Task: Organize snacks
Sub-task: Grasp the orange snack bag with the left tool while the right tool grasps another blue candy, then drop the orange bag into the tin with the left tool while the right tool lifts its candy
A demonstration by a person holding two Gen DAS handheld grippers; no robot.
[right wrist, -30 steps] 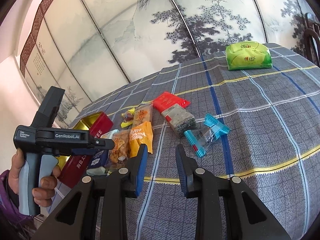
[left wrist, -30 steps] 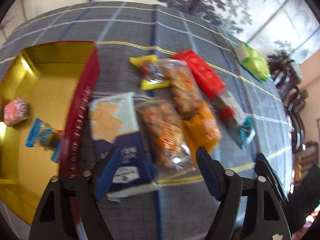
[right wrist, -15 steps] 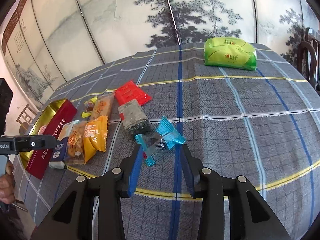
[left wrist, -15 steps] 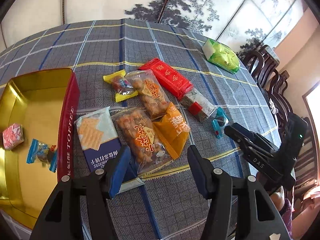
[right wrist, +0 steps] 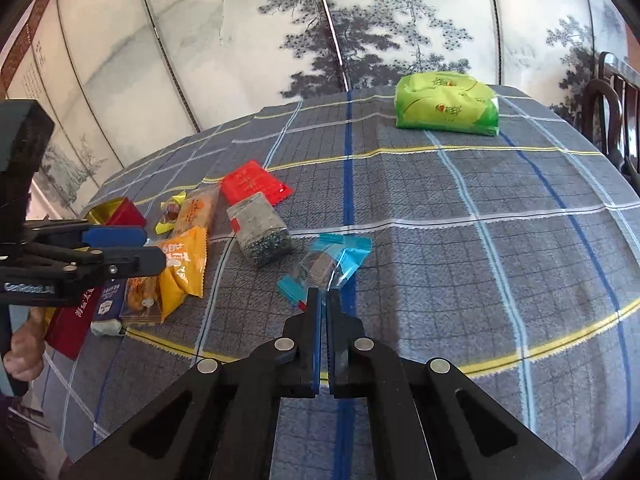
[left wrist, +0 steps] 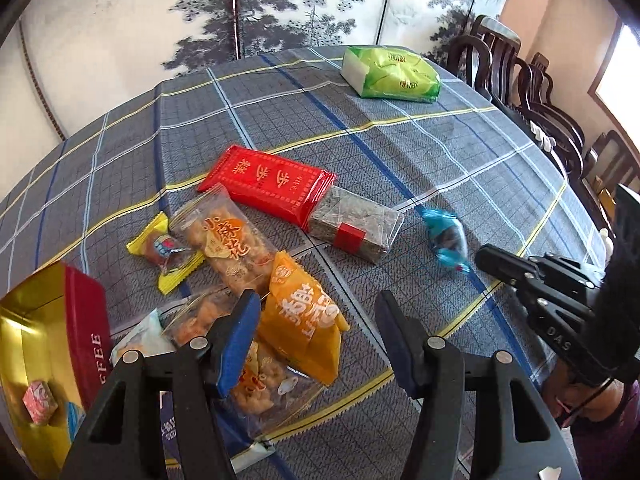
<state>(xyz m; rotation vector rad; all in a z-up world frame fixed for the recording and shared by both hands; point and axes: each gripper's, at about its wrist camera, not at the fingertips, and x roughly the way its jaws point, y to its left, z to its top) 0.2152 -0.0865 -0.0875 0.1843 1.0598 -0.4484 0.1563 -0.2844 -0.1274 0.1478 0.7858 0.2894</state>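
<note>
Through the left wrist camera I am holding the left tool (left wrist: 316, 336) released, its blue-padded fingers spread wide above the snack pile just beside the toffee tin (left wrist: 86, 332). The orange packet (left wrist: 308, 320) is lying between the fingers, overlapping a clear bag of fried snacks (left wrist: 256, 376). Beyond the tin, further out, I am seeing a yellow candy (left wrist: 164, 248), a clear cracker bar (left wrist: 228, 244), a red packet (left wrist: 272, 184) and a dark seaweed block (left wrist: 356, 228). The blue candy (left wrist: 446, 242) is sitting well apart from the tin, blurred, right at the tip of the right tool, so I judge it is being lifted. A pink sweet (left wrist: 38, 404) is already lying inside the tin.

Through the right wrist camera I am seeing the right tool (right wrist: 323, 296) clenched, its fingers nearly touching, pinching the near edge of the blue candy (right wrist: 328, 264) wrapper. The grip is only on the thin crimped end, so I am judging it as a light hold that could slip. To do this step well, I should be raising it gently, carrying it low over the desk (right wrist: 460, 240) toward the toffee tin (right wrist: 116, 212), and steering clear of the left tool (right wrist: 120, 248), which is hanging in the path beside the tin. A green pack (right wrist: 448, 104) is resting far from the tin, untouched.
</note>
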